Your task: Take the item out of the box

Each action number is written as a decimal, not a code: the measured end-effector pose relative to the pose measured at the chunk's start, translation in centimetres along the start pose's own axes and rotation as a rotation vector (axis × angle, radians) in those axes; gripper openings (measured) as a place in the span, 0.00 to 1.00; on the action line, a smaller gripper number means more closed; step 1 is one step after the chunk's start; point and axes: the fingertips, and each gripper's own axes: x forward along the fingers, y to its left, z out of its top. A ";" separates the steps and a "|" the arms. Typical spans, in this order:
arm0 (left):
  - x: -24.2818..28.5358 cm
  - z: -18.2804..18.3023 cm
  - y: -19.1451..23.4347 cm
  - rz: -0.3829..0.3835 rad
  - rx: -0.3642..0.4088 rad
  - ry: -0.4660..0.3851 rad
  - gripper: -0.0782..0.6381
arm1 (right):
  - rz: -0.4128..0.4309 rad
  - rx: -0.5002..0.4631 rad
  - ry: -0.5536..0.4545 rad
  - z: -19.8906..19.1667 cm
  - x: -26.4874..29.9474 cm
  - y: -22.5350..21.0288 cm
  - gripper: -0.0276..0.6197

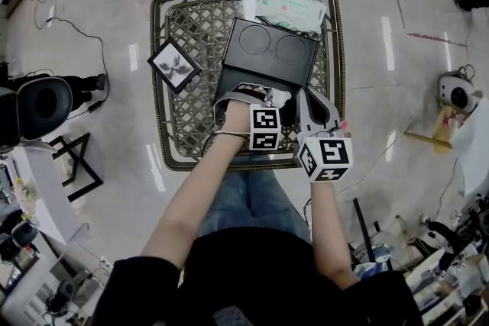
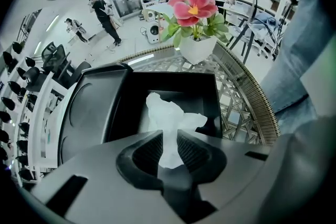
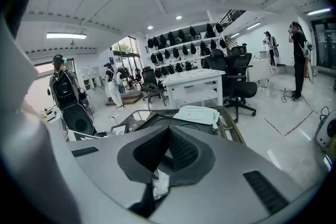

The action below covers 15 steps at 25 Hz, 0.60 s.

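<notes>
A black box [image 1: 294, 109] stands open on the wicker table [image 1: 195, 107], its lid [image 1: 267, 50] laid back behind it. In the left gripper view a crumpled white paper [image 2: 170, 118] rises out of the box [image 2: 173, 84]. My left gripper [image 2: 168, 147] is shut on the paper's lower end, with the pads pressing both sides. In the head view this gripper [image 1: 263, 95] hangs over the box opening. My right gripper [image 1: 307, 101] is beside it at the box's right edge. Its jaws [image 3: 168, 136] meet at the tips, and a white scrap [image 3: 160, 183] shows low between them.
A pink flower in a white pot [image 2: 195, 34] stands on the table's near right rim. A small framed picture [image 1: 174, 66] lies at the left. White wipe packs [image 1: 289, 8] lie behind the lid. Office chairs, desks and people stand on the floor around.
</notes>
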 end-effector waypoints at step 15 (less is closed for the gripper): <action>-0.7 0.3 0.1 0.014 0.022 -0.040 0.14 | -0.011 -0.003 -0.006 -0.1 -0.5 0.1 0.05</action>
